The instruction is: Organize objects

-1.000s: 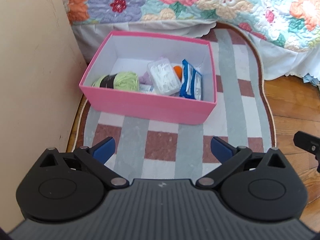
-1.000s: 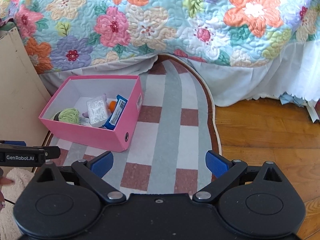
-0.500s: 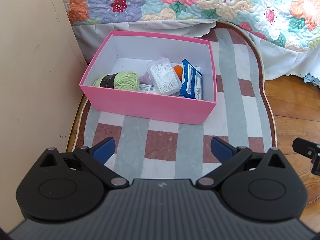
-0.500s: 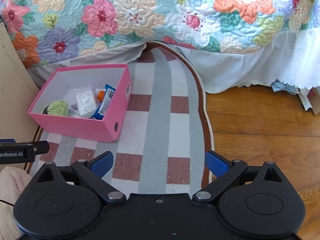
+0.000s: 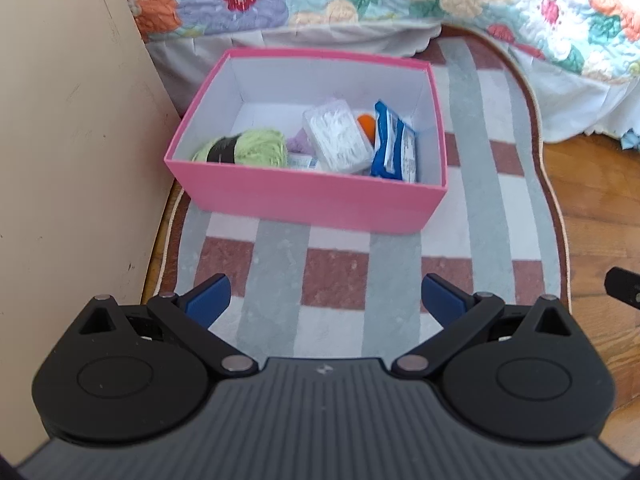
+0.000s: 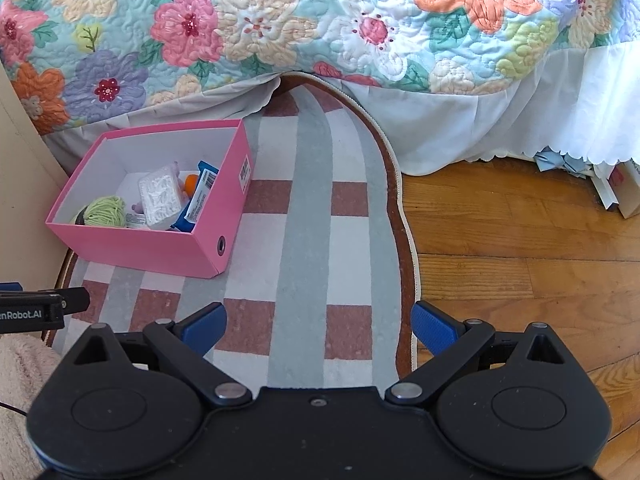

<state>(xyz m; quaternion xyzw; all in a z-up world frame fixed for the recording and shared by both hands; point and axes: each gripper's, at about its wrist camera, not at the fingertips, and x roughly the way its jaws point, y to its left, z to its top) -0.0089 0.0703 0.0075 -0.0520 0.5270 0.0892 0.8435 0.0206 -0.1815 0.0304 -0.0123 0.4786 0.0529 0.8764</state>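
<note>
A pink box [image 5: 312,200] with a white inside stands on a checked rug, also in the right wrist view [image 6: 160,244]. It holds a green yarn ball [image 5: 256,148], a clear plastic case of white picks [image 5: 338,138], a blue packet [image 5: 392,148], a small orange thing [image 5: 366,122] and a pale purple item. My left gripper [image 5: 326,300] is open and empty, hovering over the rug in front of the box. My right gripper [image 6: 318,324] is open and empty, to the right of the box over the rug's edge.
A beige cabinet side [image 5: 72,120] stands left of the box. A bed with a floral quilt [image 6: 320,20] and white skirt runs along the back. Wooden floor [image 6: 520,248] lies right of the rug [image 6: 308,208]. Papers [image 6: 600,184] lie under the bed at right.
The right gripper has shifted right and back, so the box sits further left in its view. The left gripper has barely moved. Both stay open.
</note>
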